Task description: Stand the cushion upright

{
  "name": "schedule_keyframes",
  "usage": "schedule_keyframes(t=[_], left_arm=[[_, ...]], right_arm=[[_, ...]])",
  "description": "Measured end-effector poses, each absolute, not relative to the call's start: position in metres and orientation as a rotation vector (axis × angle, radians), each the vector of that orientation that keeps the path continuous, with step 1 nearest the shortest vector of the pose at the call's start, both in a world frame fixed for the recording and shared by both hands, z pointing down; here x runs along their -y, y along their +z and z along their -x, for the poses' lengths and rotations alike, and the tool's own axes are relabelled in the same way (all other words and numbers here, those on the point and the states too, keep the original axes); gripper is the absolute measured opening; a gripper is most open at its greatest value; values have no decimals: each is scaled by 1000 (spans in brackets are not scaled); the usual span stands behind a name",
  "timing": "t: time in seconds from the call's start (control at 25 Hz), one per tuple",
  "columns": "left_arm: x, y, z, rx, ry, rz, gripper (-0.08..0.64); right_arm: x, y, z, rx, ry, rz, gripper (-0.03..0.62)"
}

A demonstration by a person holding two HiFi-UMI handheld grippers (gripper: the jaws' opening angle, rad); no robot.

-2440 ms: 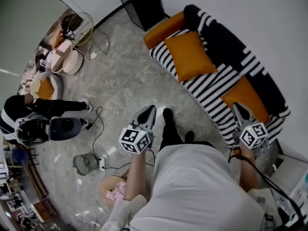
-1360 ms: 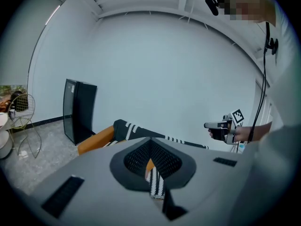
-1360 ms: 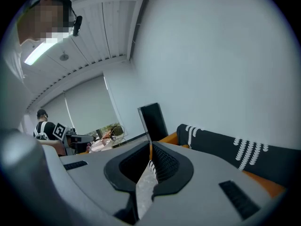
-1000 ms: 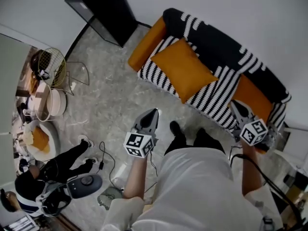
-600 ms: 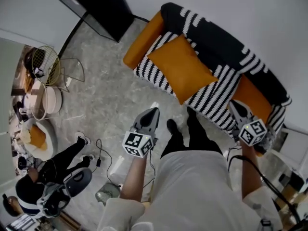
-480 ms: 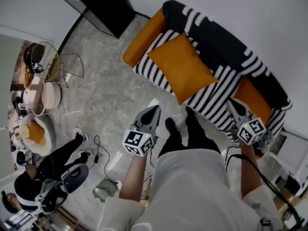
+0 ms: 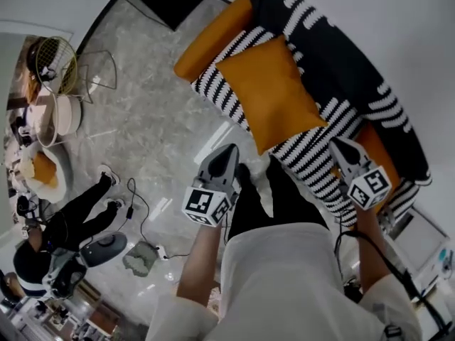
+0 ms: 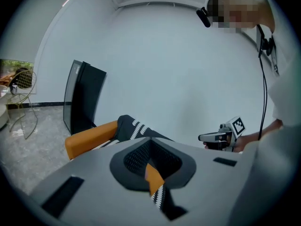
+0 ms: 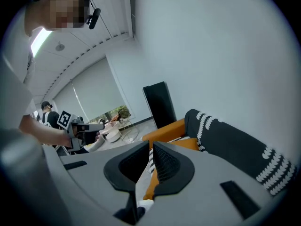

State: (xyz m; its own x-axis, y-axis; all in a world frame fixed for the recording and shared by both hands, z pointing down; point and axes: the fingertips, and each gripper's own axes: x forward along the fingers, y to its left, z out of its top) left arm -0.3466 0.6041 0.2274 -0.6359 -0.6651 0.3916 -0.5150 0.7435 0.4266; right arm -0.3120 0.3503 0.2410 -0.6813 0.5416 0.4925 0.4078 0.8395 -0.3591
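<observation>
fingers together on left gripper (image 7: 229, 150), right gripper (image 7: 335, 144), both empty, cushion (image 7: 274, 91) lying flat

The head view looks steeply down from above the person onto the sofa (image 7: 334, 69) and floor (image 7: 156, 119). Each gripper view sits close behind its own jaws, facing almost level toward the sofa and wall (image 8: 164, 55). All three share the sofa. The left gripper view also catches the right gripper (image 8: 202, 137), and the right gripper view catches the left gripper (image 9: 99, 125).

My grey left tongs (image 7: 229, 151) and grey right tongs (image 7: 338, 146) point forward and slightly downward, well apart, both closed and empty.
</observation>
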Motion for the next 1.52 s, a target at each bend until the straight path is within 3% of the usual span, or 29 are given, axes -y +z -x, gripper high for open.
schedule_keyframes(t=[0.24, 0.4, 0.56, 1.24, 1.52], left_arm=[[-604, 268, 377, 2370, -418, -734, 3], [-600, 310, 385, 2332, -454, -686, 43], [-588, 356, 400, 2299, -447, -674, 66], [-556, 540, 441, 2029, -452, -596, 151], [-551, 610, 449, 1901, -399, -538, 271]], right_arm=[[-345, 275, 356, 2330, 298, 775, 41], [-338, 314, 373, 2276, 329, 796, 45], [-334, 361, 391, 2217, 341, 815, 144], [-346, 508, 448, 2048, 231, 898, 177], [-345, 593, 473, 1898, 252, 845, 275]])
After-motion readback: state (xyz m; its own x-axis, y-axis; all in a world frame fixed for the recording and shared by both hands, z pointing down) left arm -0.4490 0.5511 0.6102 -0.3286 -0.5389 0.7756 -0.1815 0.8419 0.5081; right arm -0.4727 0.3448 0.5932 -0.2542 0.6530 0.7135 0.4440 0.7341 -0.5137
